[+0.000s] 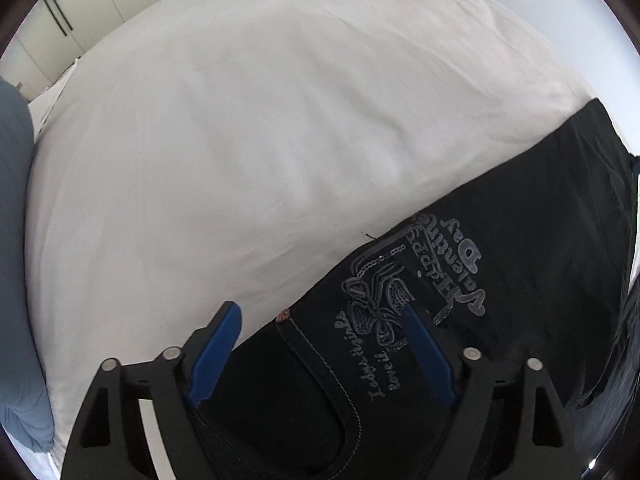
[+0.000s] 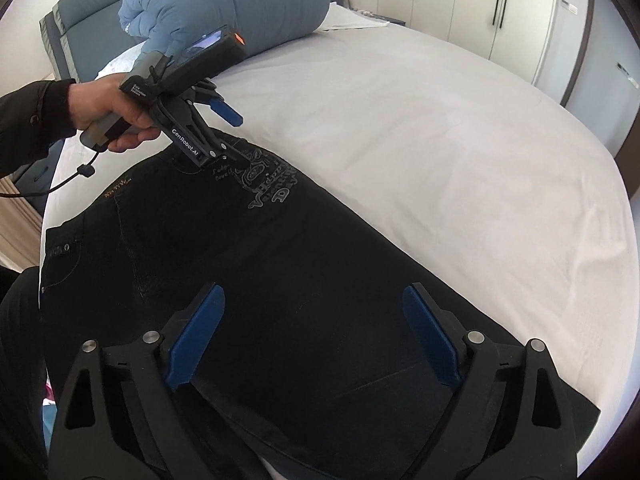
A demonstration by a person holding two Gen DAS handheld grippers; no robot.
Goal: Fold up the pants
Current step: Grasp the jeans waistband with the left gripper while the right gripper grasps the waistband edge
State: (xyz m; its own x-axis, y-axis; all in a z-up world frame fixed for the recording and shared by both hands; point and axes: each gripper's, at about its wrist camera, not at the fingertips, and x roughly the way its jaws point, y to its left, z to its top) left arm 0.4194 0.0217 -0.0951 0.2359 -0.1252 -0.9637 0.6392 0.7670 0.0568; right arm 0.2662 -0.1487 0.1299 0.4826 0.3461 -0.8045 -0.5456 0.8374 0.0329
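While the black pants (image 2: 280,264) lay flat along the near side of the bed's white sheet (image 2: 440,152), you had both tools over them with nothing gripped. Your left gripper (image 1: 322,320) stood spread wide over the upper leg, one blue pad (image 1: 218,350) beyond the fabric's edge over the sheet at about ten o'clock, the other beside the grey embroidered lettering (image 1: 440,276). Your right gripper (image 2: 310,304) was likewise wide apart, hovering over plain dark cloth farther down the legs, toward five o'clock from the lettering.

I judged the fabric to be denim: soft enough to drape, yet fairly heavy, with stiff stitched seams and little slip. The embroidered patch probably resists creasing, so folding across it would be awkward. A doubled edge or side seam, where the layers bunch thickly, looked the surest hold. Whether the waistband (image 2: 60,248) at nine o'clock lay flat, I could not tell.
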